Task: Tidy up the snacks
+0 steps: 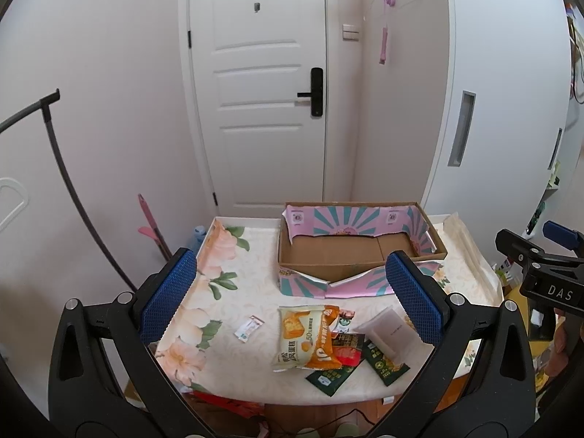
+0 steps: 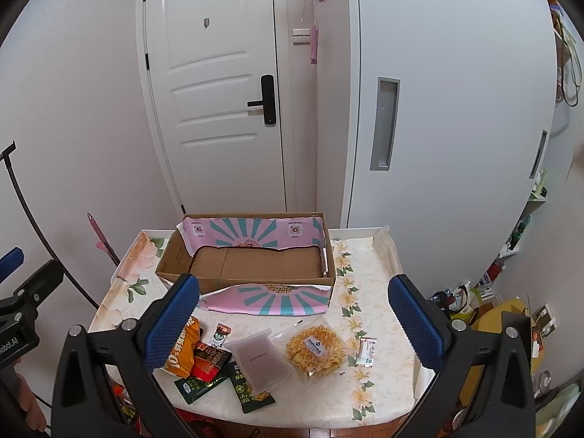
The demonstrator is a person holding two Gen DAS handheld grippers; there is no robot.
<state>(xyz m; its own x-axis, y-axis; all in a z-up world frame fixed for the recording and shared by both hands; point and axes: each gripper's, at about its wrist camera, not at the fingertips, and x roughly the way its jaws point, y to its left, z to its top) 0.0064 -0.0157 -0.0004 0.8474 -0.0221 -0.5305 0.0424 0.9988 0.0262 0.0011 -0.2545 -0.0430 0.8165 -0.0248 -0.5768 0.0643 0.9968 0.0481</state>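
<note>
Above the snack packets (image 1: 321,339), left gripper (image 1: 292,299) and right gripper (image 2: 294,321) gape wide, holding nothing

white door (image 1: 255,91), pink skipping rope (image 1: 385,18), floral tablecloth (image 1: 237,273)

Left gripper (image 1: 292,294) jaws wide apart; snack packets (image 1: 321,339) near cardboard box (image 1: 359,252).

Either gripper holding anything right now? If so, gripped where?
Nothing held. Left gripper and right gripper are both open above the snacks; the cardboard box holds none yet.
</note>
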